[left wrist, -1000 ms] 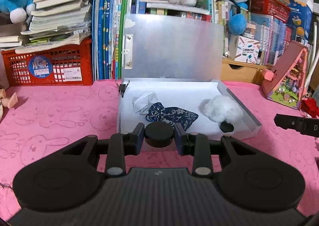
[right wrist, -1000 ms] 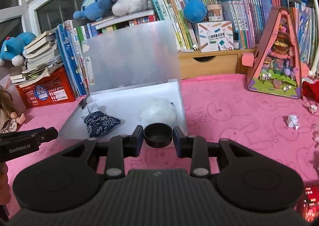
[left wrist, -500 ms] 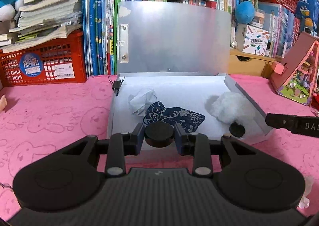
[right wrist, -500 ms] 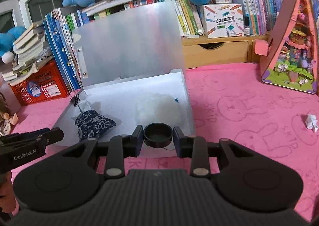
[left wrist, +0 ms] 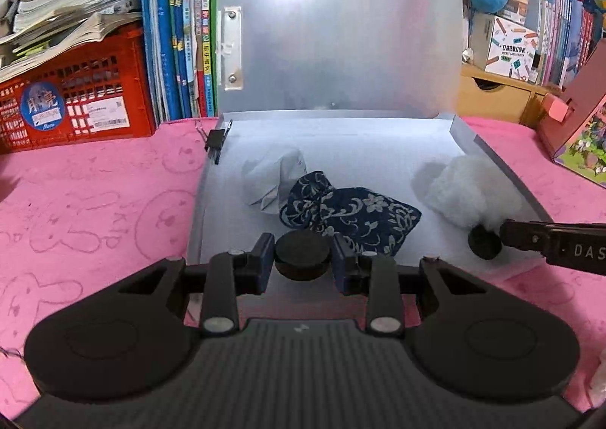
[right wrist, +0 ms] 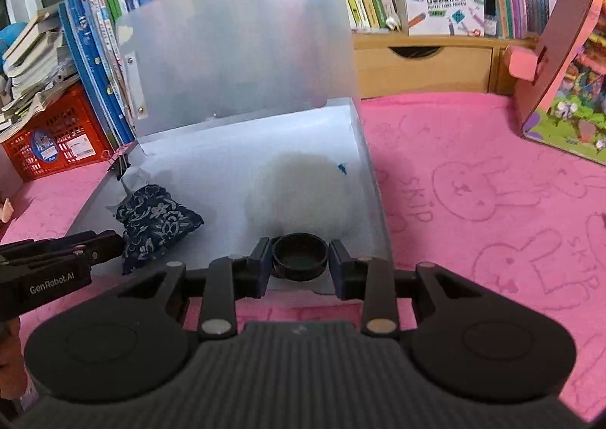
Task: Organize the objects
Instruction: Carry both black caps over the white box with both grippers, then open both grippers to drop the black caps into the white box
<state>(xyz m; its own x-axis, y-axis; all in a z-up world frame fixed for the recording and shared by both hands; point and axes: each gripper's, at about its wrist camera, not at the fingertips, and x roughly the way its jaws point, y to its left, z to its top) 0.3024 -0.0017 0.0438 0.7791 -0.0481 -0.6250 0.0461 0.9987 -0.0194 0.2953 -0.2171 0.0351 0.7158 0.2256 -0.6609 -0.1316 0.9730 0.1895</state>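
Two grippers' caps (left wrist: 302, 254) over box (left wrist: 212, 179)

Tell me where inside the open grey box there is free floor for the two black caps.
Free floor: the back strip of the open grey plastic box under its raised lid. Crowded: the blue floral cloth pouch with crumpled white paper, and the white fluffy ball.

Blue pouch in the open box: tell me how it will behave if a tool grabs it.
The blue pouch looks like soft printed cloth, slumped and creased, so it will probably flop and sag rather than hold shape. Its gathered neck seems the firmest place to pinch. It lies flat on the box floor, so it is unlikely to roll, though it may slide if pushed.
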